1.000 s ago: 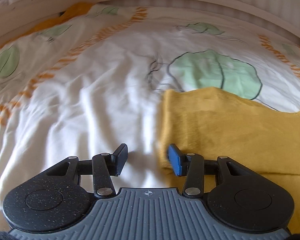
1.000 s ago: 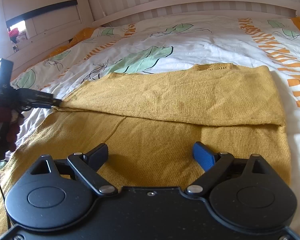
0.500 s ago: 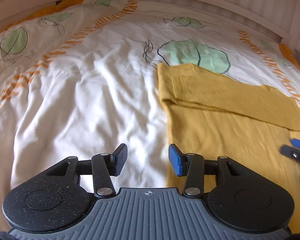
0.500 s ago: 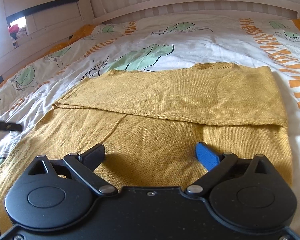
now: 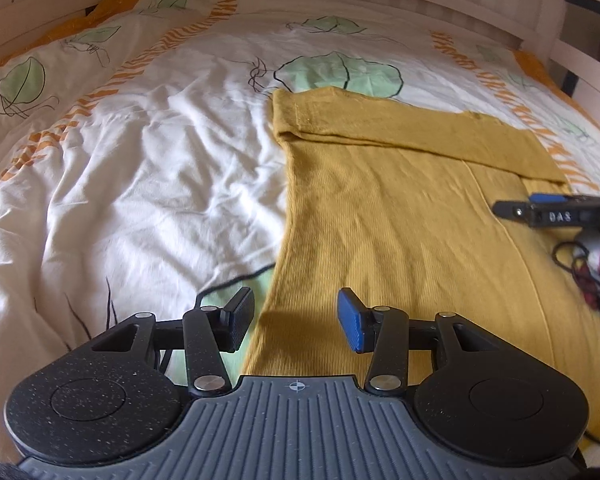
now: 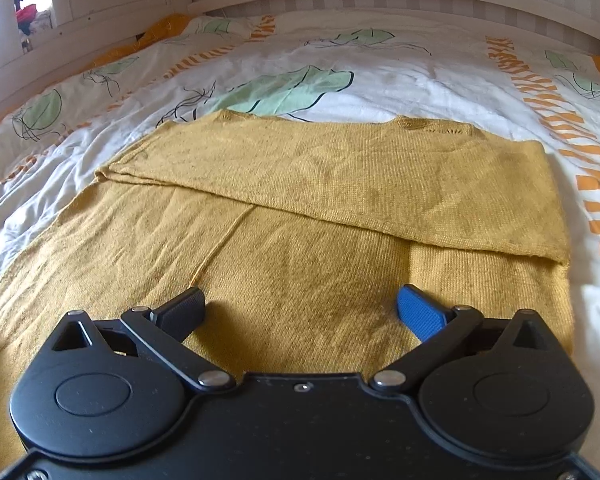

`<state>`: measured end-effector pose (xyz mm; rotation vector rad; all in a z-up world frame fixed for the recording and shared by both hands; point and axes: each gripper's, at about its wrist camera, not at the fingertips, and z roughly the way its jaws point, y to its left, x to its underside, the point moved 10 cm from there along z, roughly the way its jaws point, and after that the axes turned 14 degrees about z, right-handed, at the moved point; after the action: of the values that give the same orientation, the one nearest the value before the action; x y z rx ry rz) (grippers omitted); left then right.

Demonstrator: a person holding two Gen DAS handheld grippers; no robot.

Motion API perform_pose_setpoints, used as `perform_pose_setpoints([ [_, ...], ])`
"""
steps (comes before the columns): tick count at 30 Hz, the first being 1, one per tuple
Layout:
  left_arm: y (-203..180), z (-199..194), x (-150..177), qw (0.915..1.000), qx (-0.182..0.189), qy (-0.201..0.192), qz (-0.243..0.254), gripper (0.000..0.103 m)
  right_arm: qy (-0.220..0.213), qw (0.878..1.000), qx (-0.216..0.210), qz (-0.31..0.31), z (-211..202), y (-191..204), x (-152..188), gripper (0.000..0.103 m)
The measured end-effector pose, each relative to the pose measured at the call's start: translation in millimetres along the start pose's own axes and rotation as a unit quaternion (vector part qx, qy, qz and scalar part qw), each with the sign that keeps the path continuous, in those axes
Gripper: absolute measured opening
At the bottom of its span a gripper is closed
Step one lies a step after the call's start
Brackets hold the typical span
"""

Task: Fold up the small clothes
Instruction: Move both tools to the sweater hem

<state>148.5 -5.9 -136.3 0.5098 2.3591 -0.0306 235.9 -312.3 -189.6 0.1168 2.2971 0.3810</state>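
Fingers of both grippers stand apart, holding nothing: the right gripper (image 6: pixel 300 312) spread wide, the left gripper (image 5: pixel 296 320) moderately. Beneath lies the rumpled leaf-printed duvet (image 5: pixel 140 168), bearing the mustard ribbed-knit garment (image 6: pixel 300 248), flat, its far portion folded over toward twelve o'clock, the left gripper straddling its edge.

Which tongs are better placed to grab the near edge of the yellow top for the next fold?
Probably left: the left tongs straddle the yellow top's side edge, open. The right tongs hover over mid-fabric.
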Motion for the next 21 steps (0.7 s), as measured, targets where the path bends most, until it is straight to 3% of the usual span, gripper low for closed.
perform_pose_setpoints([
  [6, 2.8, -17.9, 14.9, 1.0, 0.0, -0.006, -0.004, 0.045, 0.023, 1.0, 0.018, -0.009, -24.3, 4.3, 14.6, 0.102],
  [13, 6.5, -32.7, 25.0, 0.9999, 0.004, -0.014, -0.003, 0.045, 0.055, 0.997, 0.043, -0.012, -95.2, 6.2, 63.9, 0.102],
  [21, 1.3, -48.3, 42.1, 0.9995, 0.029, -0.014, -0.002, 0.046, 0.074, 0.992, 0.063, 0.085, -174.0, -6.3, 112.3, 0.102],
])
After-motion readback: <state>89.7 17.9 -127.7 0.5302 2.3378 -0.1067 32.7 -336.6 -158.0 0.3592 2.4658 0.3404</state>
